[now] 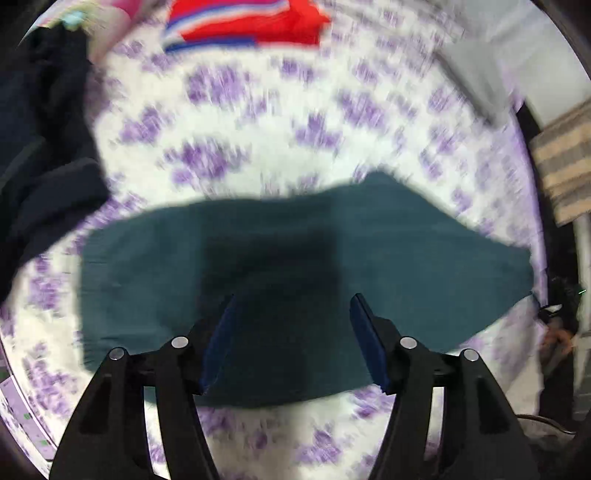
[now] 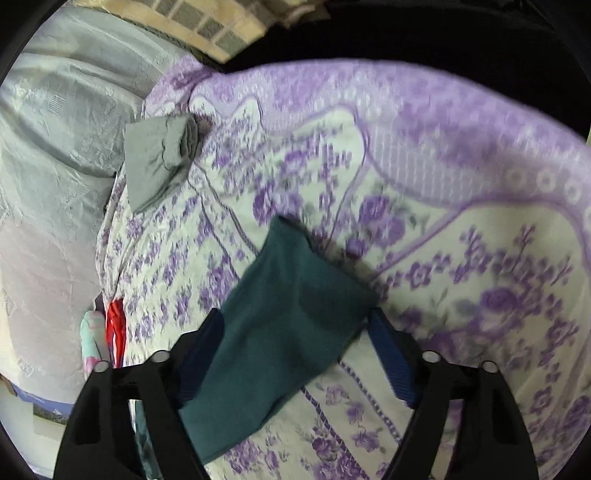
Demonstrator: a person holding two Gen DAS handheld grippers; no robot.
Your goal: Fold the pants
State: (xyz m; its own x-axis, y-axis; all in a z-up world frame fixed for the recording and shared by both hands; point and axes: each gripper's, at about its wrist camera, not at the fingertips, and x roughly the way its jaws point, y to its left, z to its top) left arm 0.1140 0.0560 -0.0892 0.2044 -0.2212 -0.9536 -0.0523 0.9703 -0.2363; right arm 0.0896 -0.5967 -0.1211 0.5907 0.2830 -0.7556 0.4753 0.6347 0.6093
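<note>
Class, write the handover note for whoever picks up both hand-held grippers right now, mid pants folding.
Left hand-held gripper: open, holding nothing, above the teal pants.
Right hand-held gripper: open, holding nothing, above one end of the pants.
Pants lie as a flat band on the purple floral bedspread; how many folds they already have cannot be told.
Left: check the shape, fold again if needed, then set aside.
Nearby: grey garment, red striped garment, dark clothes.

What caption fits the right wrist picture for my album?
Open right gripper hovering over folded teal pants on a purple flowered bedspread.
</note>
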